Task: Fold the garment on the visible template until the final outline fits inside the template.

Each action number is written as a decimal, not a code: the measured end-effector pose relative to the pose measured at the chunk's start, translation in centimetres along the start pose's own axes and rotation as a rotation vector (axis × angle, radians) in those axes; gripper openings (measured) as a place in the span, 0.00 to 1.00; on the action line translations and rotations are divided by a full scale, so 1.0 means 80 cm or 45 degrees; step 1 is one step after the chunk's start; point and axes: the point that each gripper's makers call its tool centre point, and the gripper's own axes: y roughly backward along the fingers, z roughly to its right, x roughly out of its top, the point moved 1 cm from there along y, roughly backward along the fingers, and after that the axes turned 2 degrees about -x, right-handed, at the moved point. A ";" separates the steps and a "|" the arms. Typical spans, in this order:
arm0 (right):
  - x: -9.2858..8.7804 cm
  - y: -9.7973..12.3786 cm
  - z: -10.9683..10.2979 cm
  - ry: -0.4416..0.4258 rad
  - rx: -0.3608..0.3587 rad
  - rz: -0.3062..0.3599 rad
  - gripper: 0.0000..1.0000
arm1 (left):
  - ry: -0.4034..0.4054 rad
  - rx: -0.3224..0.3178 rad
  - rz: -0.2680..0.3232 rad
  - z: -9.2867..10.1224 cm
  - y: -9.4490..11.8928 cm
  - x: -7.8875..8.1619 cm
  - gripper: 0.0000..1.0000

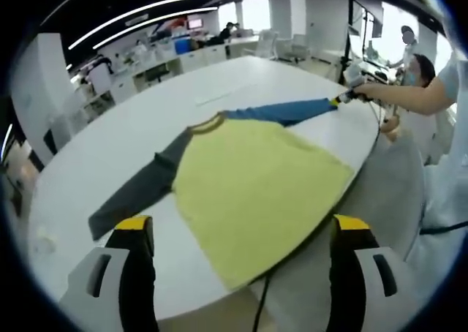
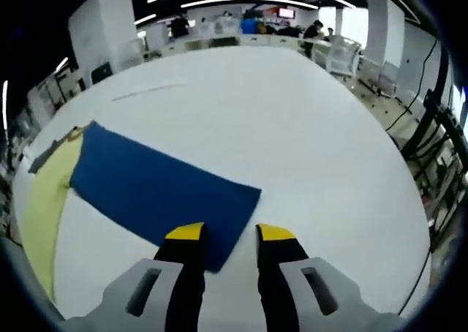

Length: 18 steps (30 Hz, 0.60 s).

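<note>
Yellow-tipped jaws of the left gripper (image 1: 241,233) stand wide apart and grasp nothing, hovering above the near hem of the shirt (image 1: 256,186). Item: one long-sleeved shirt, yellow body, laid flat and face up on the white table (image 1: 110,164), its hem hanging slightly over the near table edge in the left gripper view. Gray sleeve (image 1: 139,193) stretches out to one side, toward the left jaw; blue sleeve (image 1: 285,112) stretches the opposite way, so the two sleeves form one long axis running across the table. Right gripper (image 2: 230,237), in its own view, sits at the cuff end of the blue sleeve (image 2: 157,189), jaws narrowly parted, one jaw over the cloth corner; whether the cuff is pinched cannot be told. In the left gripper view that same tool (image 1: 349,94) meets the sleeve's far tip, held by a person's hand (image 1: 373,91). Judgement: the blue sleeve lies straight ahead of the right gripper, pointing back toward the yellow body (image 2: 44,200), so folding it inward falls to the right hand, the nearer one. A pale strip (image 1: 223,92) lies farther off on the table; no template outline can be made out.
</note>
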 end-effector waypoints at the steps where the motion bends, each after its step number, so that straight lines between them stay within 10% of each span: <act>1: 0.000 0.000 0.000 -0.006 0.002 -0.001 0.25 | -0.001 0.000 0.000 0.000 0.000 0.000 0.97; 18: 0.003 -0.008 0.010 0.064 -0.046 -0.013 0.19 | 0.004 0.003 -0.001 0.005 0.002 0.002 0.96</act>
